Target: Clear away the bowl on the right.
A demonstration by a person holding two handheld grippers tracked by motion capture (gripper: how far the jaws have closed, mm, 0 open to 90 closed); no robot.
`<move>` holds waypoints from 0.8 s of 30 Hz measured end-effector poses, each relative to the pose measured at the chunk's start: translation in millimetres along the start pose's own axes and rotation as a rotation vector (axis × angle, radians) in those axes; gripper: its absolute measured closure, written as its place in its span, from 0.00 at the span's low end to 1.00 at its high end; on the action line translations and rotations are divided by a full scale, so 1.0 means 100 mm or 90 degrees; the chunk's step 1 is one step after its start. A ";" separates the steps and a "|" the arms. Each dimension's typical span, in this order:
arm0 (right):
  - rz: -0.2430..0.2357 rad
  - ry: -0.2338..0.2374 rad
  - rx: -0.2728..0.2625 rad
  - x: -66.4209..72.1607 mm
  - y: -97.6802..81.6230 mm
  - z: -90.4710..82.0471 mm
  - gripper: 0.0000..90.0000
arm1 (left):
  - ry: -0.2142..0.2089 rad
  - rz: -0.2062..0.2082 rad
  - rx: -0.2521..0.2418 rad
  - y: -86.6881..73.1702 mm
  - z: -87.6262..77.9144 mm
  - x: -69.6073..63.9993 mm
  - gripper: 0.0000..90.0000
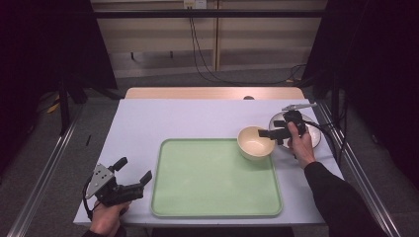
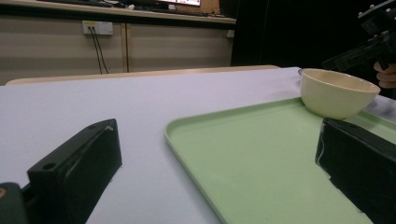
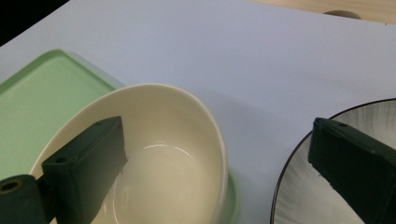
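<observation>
Nearest, the left claw (image 1: 133, 170) rests wide apart on the surface (image 1: 197, 116) beside the green tray (image 1: 212, 197). Farther off, the cream bowl (image 1: 254, 143) sits on the tray's far right corner; the right claw (image 1: 271, 137) stands apart, straddling the bowl's rim, beside a plate (image 1: 316, 136).

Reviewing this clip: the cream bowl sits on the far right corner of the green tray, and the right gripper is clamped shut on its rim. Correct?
Not quite. The right gripper stands open, jaws straddling the rim of the cream bowl without pressing it, as the right gripper view shows. The bowl does sit on the green tray at its far right corner.
</observation>
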State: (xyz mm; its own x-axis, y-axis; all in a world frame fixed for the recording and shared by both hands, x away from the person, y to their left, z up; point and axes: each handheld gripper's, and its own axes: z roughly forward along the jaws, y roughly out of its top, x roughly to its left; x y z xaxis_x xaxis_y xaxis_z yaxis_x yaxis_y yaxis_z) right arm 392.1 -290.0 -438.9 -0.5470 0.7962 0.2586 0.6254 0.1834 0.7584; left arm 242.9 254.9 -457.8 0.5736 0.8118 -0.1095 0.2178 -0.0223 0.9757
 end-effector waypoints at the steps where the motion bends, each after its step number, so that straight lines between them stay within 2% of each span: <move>1: 0.000 0.000 0.000 0.00 0.00 0.00 0.04 | 0.000 0.000 0.000 0.00 0.00 0.00 0.00; 4: 0.011 -0.011 0.000 0.00 -0.01 -0.02 0.05 | 0.000 0.001 0.000 0.00 0.00 0.00 0.00; 10: 0.023 -0.047 -0.035 0.03 -0.05 -0.10 0.02 | 0.002 0.002 0.002 0.00 0.00 0.00 0.00; 16: 0.012 -0.088 -0.048 0.07 -0.11 -0.19 0.02 | 0.004 0.000 0.001 0.00 0.00 0.00 0.00; 24: 0.012 -0.091 -0.067 0.10 -0.22 -0.33 0.02 | 0.003 0.000 0.001 0.00 0.00 0.00 0.00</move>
State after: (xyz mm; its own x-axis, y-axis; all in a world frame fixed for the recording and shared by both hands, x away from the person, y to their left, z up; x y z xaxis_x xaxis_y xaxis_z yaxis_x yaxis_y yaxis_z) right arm 354.9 -305.4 -433.2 -0.4463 0.8742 0.1914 0.5687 0.1120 0.8149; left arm 242.9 254.6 -457.8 0.5703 0.8142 -0.1087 0.2186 -0.0228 0.9755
